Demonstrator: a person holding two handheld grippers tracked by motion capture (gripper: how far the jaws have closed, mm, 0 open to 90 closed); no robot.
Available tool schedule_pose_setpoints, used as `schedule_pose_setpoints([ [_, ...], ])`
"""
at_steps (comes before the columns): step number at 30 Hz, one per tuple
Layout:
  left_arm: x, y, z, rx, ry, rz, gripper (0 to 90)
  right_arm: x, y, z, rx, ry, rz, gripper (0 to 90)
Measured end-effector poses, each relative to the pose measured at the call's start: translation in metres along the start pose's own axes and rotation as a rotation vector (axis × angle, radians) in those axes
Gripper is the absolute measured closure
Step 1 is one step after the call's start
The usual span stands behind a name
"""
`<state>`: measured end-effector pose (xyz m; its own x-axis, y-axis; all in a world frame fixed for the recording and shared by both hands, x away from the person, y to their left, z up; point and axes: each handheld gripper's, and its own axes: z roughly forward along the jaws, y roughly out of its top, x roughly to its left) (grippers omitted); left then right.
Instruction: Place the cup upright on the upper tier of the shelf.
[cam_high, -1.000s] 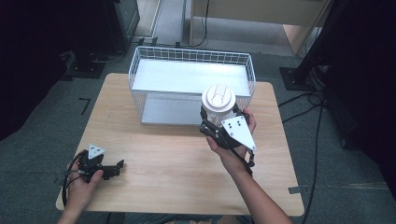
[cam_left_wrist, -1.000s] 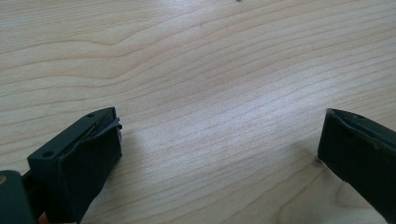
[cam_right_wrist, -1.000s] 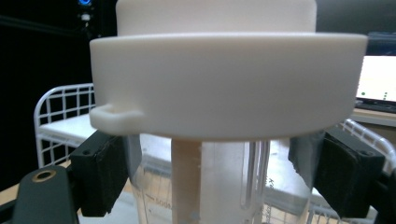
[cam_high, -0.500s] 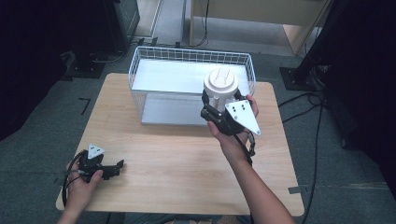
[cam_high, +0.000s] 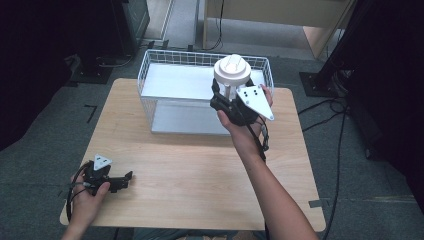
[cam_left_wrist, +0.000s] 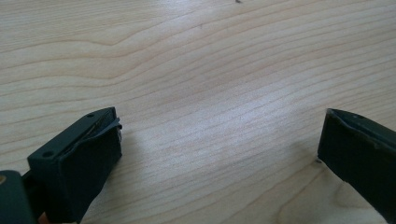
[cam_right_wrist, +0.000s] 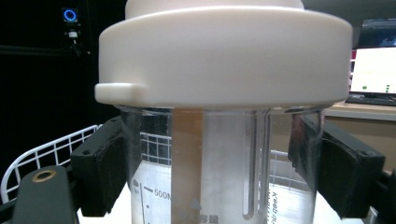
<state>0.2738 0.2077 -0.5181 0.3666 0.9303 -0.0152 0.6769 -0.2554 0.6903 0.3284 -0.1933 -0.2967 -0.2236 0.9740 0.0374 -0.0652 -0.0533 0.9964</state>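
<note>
A clear jar (cam_right_wrist: 219, 163) with a wide white lid (cam_high: 232, 70) is held up in the air over the right part of the white wire basket (cam_high: 170, 57). My right gripper (cam_high: 225, 97) is shut on the jar's clear body just under the lid (cam_right_wrist: 224, 56), one black jaw on each side. Measuring marks show on the jar's wall. My left gripper (cam_high: 120, 181) rests at the table's front left corner; its jaws stand wide apart over bare wood (cam_left_wrist: 210, 93), open with nothing between them.
The wire basket stands at the back middle of the wooden table (cam_high: 200, 165), with a white floor inside. Dark equipment and cables (cam_high: 345, 115) lie on the floor around the table. A lit monitor (cam_right_wrist: 373, 60) stands far behind the jar.
My right gripper has carried the jar farther back and higher, from the basket's front right corner to above its right part. The left gripper has stayed put.
</note>
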Motion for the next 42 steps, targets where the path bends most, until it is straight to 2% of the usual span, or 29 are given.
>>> schedule_pose_setpoints([
  [8,0.0,0.0,0.0,0.0,-0.001,-0.002,0.0,0.001,0.009,0.011,-0.009,-0.018,-0.005,15.4],
  [12,0.0,0.0,0.0,-0.001,-0.001,-0.003,0.0,0.001,0.014,0.023,-0.003,-0.026,-0.028,15.4],
  [16,0.0,0.0,0.0,-0.002,-0.003,-0.005,0.0,0.0,0.016,0.034,0.007,-0.038,-0.012,15.4],
  [23,0.001,0.0,0.0,-0.001,-0.007,-0.005,0.0,-0.004,0.013,0.053,0.032,-0.051,0.022,15.4],
  [37,0.001,-0.001,-0.001,-0.001,0.0,-0.007,0.0,-0.006,0.006,0.09,0.018,-0.072,-0.02,15.3],
  [42,0.001,-0.001,-0.001,-0.001,0.001,-0.006,0.0,-0.006,0.004,0.1,0.024,-0.085,-0.003,15.3],
])
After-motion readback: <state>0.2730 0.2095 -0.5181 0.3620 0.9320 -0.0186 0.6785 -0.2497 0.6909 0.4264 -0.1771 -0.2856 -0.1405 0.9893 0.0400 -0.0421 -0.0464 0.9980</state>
